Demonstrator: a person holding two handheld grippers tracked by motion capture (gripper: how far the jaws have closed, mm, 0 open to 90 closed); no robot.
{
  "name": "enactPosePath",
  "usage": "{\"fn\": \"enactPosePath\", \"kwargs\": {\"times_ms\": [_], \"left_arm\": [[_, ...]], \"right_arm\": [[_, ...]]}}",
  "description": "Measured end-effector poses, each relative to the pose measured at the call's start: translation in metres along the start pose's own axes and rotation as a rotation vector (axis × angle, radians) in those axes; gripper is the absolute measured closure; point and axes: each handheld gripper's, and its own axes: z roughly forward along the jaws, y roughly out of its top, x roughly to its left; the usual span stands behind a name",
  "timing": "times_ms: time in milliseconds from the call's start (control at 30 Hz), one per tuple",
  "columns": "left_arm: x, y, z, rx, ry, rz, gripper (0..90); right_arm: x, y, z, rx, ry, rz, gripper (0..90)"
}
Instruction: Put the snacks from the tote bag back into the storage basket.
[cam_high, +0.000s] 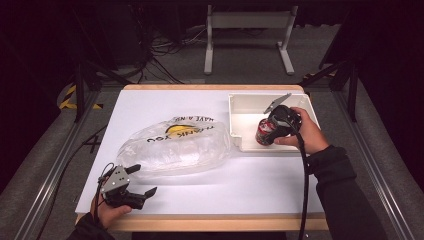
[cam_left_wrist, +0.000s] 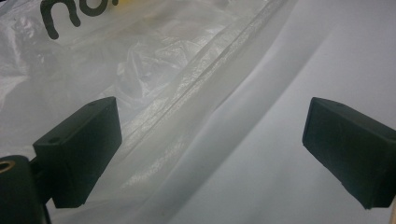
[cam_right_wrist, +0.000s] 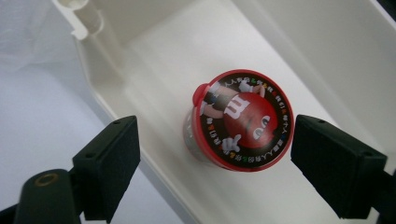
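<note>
The small candy tub stood upright on the floor of the white tray, which sat at the table's far right corner. The tub lay toward the tray's near left corner, its red printed lid facing up at the right gripper view. The right gripper hovered over it with its jaws spread wide; in its own view the pads stood clear of the lid on either side, so it had hold of nothing. The tray held nothing else that could be seen.

The tub looked like a light, stiff plastic cylinder with a smooth, probably slippery wall. The round body below the lid seemed the safest place to grip, squarely across its width, since the lid's rim and small tab might pop loose if pinched.

The left gripper rested near the table's near left corner, jaws wide apart and empty, one pad just beside the edge of the clear plastic bag. That bag lay in the middle of the table, puffed and crinkled, thin and floppy by the look of it, with dark lettering and something yellow inside that could not be made out.
</note>
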Motion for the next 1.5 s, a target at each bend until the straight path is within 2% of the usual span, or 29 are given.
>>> {"fn": "enactPosePath", "kwargs": {"times_ms": [367, 467, 533, 733, 800, 933, 1033, 1133, 1300, 1367, 1400, 1500], "left_arm": [[0.000, 0.000, 0.000, 0.004, -0.002, -0.001, 5.8], [0.000, 0.000, 0.001, 0.009, 0.003, 0.000, 6.0], [0.000, 0.000, 0.001, 0.006, 0.005, -0.003, 6.2], [-0.001, 0.000, 0.001, 0.006, 0.014, -0.003, 6.3], [-0.001, 0.000, 0.000, 0.008, 0.020, -0.002, 6.4], [-0.001, 0.001, 0.001, 0.011, 0.025, -0.006, 6.8], [-0.001, 0.001, 0.001, 0.011, 0.029, -0.011, 6.9], [0.000, 0.000, 0.001, 0.006, 0.032, -0.021, 7.2], [0.000, 0.000, 0.001, 0.014, 0.038, -0.029, 8.4], [0.001, 0.000, 0.001, 0.006, 0.038, -0.032, 8.5], [0.001, 0.000, 0.001, 0.006, 0.038, -0.032, 8.5], [0.001, 0.000, 0.001, 0.007, 0.036, -0.034, 8.4]], "right_arm": [[0.007, -0.018, -0.009, -0.052, 0.021, -0.008, 17.6], [0.009, -0.024, -0.011, -0.072, 0.016, -0.015, 17.9], [0.011, -0.028, -0.012, -0.081, -0.006, -0.010, 17.1], [0.018, -0.042, -0.016, -0.135, -0.003, -0.014, 16.6], [0.021, -0.048, -0.017, -0.154, 0.004, -0.006, 16.7], [0.028, -0.063, -0.016, -0.173, -0.015, -0.011, 15.9], [0.032, -0.076, -0.015, -0.182, -0.056, 0.003, 15.9], [0.037, -0.088, -0.014, -0.200, -0.062, 0.015, 15.6], [0.045, -0.101, -0.010, -0.197, -0.102, -0.010, 14.8], [0.049, -0.110, -0.008, -0.229, -0.089, -0.003, 14.5], [0.049, -0.110, -0.008, -0.229, -0.089, -0.003, 14.5], [0.052, -0.126, -0.004, -0.246, -0.090, 0.015, 13.9]]}}
